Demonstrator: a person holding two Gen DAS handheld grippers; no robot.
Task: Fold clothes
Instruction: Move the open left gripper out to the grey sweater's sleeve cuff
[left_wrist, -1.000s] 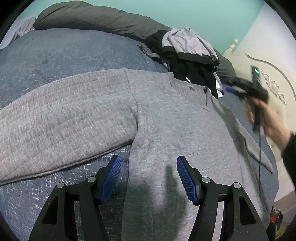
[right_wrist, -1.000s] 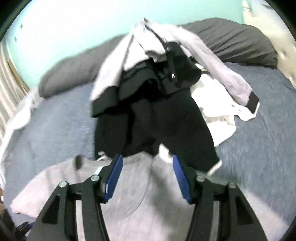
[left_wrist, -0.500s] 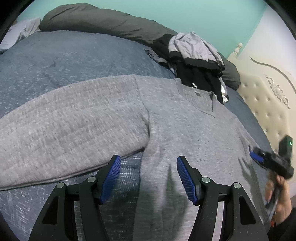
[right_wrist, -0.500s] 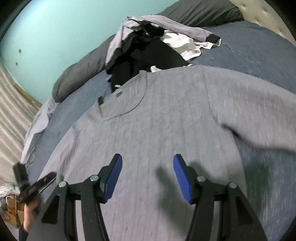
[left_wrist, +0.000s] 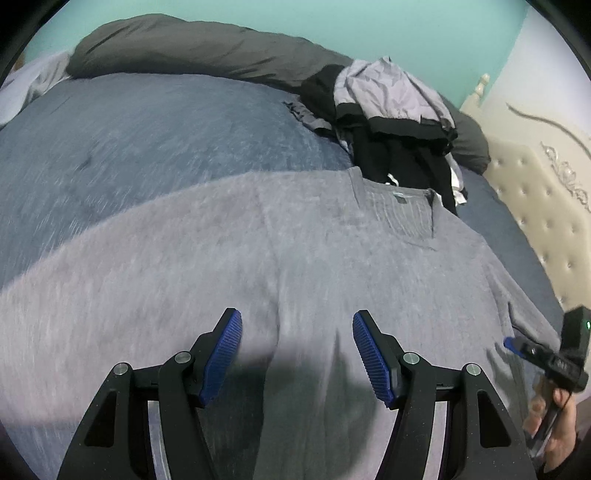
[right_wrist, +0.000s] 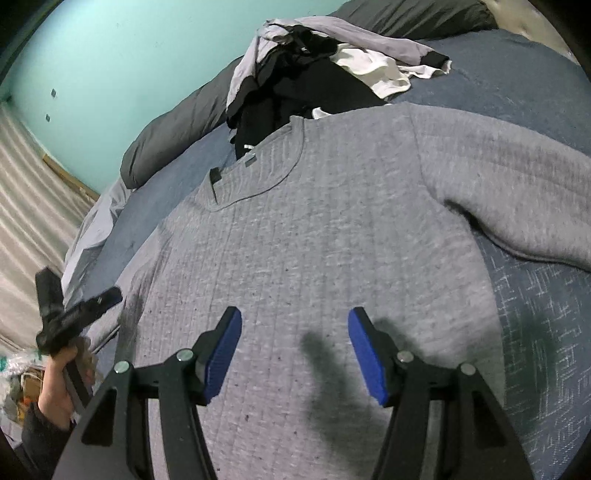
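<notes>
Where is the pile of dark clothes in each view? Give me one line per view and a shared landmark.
Left wrist view: pile of dark clothes upper right, just beyond the sweater's collar.
Right wrist view: pile top centre, again just past the collar.
Shared landmark: the grey sweater's neckline.

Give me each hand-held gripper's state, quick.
Left hand-held gripper: open, holding nothing, above the grey sweater.
Right hand-held gripper: open, holding nothing, above the same sweater.
</notes>
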